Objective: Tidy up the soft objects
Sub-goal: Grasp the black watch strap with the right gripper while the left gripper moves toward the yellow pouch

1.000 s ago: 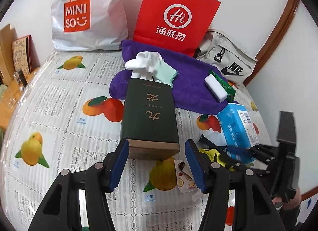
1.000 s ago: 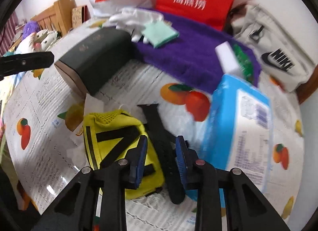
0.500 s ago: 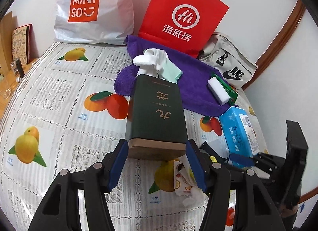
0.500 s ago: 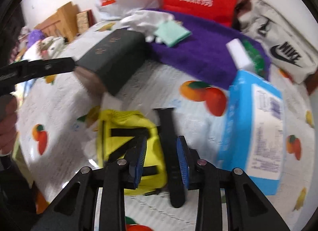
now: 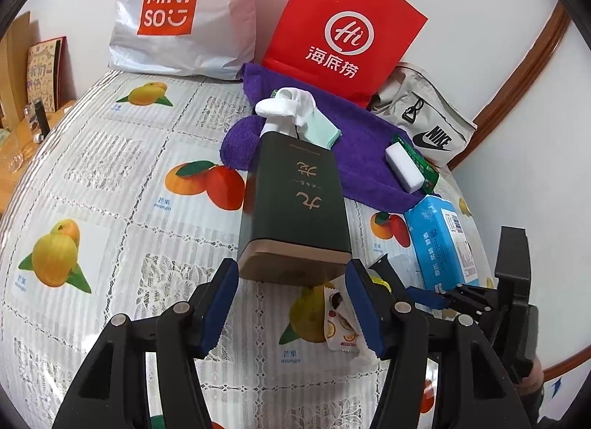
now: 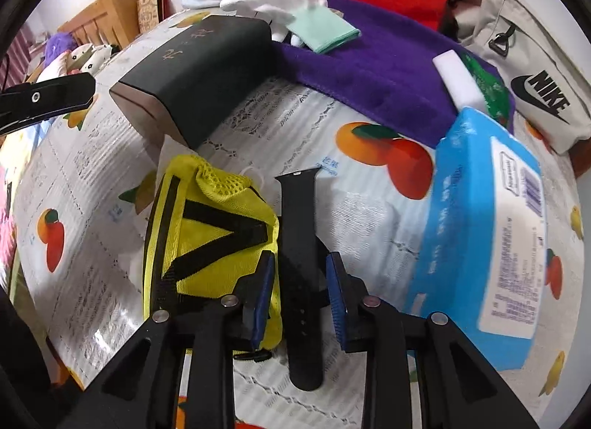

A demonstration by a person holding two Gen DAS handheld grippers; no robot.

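Black watch strap is lying between the closing jaws of the right hand-held gripper, yellow mesh pouch just left of them. Dark green box is sitting just ahead of the left hand-held gripper, whose jaws are standing wide, gripping nothing.

Black strap flat on cloth, beside yellow pouch.

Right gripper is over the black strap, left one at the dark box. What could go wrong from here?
1. The right gripper is closing with the black strap between its pads; its left pad overlaps the yellow mesh pouch, so it may snag the pouch too.
2. The left gripper brackets the dark box; sliding it could drag the white glove and the snack packet.
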